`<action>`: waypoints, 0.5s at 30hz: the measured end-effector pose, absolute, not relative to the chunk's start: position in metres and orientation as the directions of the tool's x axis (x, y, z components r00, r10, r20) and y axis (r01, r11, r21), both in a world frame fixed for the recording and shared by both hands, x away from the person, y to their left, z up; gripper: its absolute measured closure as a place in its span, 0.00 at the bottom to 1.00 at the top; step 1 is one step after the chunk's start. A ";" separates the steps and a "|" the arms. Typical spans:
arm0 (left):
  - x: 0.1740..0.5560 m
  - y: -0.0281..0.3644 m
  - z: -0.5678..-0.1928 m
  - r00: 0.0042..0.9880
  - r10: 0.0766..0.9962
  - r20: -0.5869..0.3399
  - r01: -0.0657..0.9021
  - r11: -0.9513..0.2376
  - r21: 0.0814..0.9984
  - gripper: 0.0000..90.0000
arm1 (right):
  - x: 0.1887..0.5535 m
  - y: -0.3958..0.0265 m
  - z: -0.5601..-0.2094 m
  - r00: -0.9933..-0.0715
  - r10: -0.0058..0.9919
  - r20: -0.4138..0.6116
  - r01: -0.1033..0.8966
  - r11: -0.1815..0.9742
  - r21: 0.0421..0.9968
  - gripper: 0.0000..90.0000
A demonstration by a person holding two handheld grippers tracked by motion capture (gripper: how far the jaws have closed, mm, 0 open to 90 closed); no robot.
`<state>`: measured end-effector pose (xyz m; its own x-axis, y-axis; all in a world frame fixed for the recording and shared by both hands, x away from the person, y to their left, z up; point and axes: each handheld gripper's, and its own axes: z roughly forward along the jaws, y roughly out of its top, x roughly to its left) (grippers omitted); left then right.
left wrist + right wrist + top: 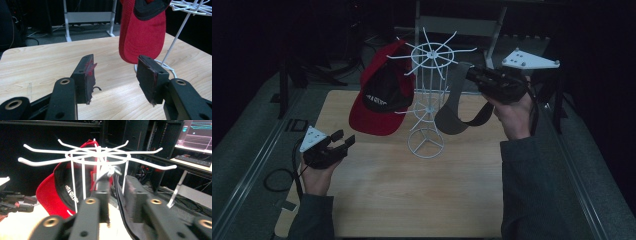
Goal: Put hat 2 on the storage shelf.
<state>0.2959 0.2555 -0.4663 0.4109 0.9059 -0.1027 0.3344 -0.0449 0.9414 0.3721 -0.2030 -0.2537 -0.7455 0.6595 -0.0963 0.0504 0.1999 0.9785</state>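
A white wire rack (427,100) stands at the middle of the wooden table (412,200). A red cap with a black lining (379,100) hangs from a prong on its left side. A grey cap (457,107) hangs on its right side, brim down. My right gripper (472,75) is up at the grey cap's back edge. In the right gripper view its jaws (117,187) stand apart, with the cap's thin dark band (119,197) running between them and the pads not pressing on it. My left gripper (343,138) hovers low at the table's left, open and empty (116,67), pointing at the red cap (142,32).
The rack's round wire base (426,142) rests on the table, and its prongs (97,155) spread out at the top. A black cable loops on the grey floor (277,180) to the left of the table. White frame legs (87,17) stand behind the table.
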 end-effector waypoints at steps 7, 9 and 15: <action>0.296 0.255 -0.466 0.412 0.905 -0.104 0.335 -0.044 0.941 0.55 | 0.370 -0.210 -0.254 -0.728 0.680 -0.087 0.049 0.178 0.983 0.67; 0.296 0.255 -0.466 0.412 0.905 -0.104 0.335 -0.045 0.941 0.55 | 0.370 -0.214 -0.256 -0.722 0.688 -0.074 0.052 0.161 0.986 0.65; 0.297 0.254 -0.467 0.414 0.905 -0.102 0.338 -0.049 0.940 0.55 | 0.367 -0.224 -0.263 -0.710 0.702 -0.063 0.052 0.142 0.989 0.63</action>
